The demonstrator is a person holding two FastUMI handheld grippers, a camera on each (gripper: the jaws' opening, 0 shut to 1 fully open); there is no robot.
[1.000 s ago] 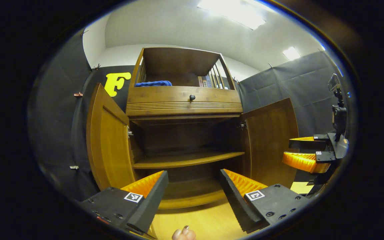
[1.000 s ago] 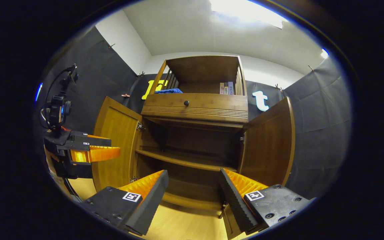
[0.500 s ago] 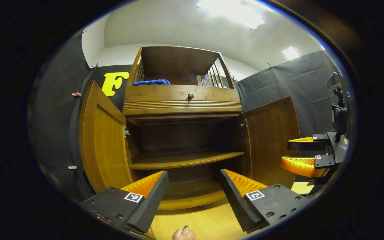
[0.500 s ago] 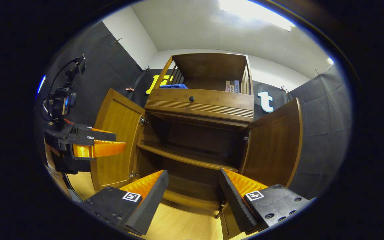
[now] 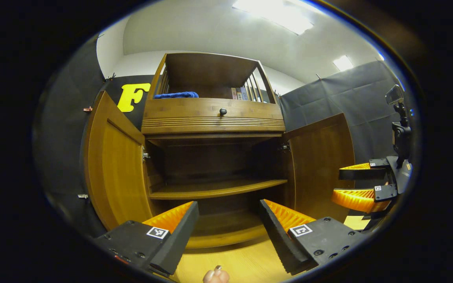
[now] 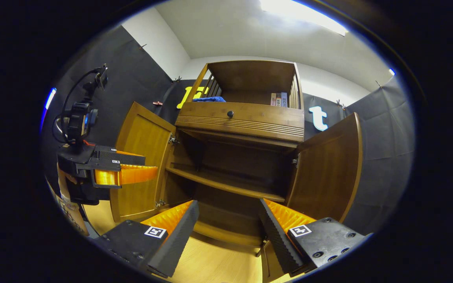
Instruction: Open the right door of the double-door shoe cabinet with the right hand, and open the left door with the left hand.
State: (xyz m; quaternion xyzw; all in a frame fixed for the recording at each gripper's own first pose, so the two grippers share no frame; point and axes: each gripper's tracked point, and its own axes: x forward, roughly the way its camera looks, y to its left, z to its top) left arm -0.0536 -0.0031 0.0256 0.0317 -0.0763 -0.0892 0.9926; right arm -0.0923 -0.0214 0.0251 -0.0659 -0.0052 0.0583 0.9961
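The wooden shoe cabinet (image 5: 212,118) stands ahead with both doors swung wide. Its left door (image 5: 110,165) and right door (image 5: 321,165) show their inner faces, and the inner shelf (image 5: 214,189) is bare. My left gripper (image 5: 228,220) is open and holds nothing, a short way back from the cabinet's base. My right gripper (image 6: 228,220) is open too, with nothing between its fingers. In the right gripper view the left door (image 6: 142,165) and right door (image 6: 328,169) flank the open cabinet (image 6: 242,122). Each gripper appears at the other view's edge: the right gripper (image 5: 362,184), the left gripper (image 6: 126,169).
A drawer with a dark knob (image 5: 223,111) sits above the doors. On the top shelf lie a blue cloth (image 5: 176,95) and some books (image 5: 240,93). Pale wood floor (image 5: 234,263) runs in front. A fingertip (image 5: 215,275) shows at the bottom edge.
The left door has swung a little further outward. Both grippers have shifted slightly, staying open; the right gripper view has panned so the cabinet sits further right.
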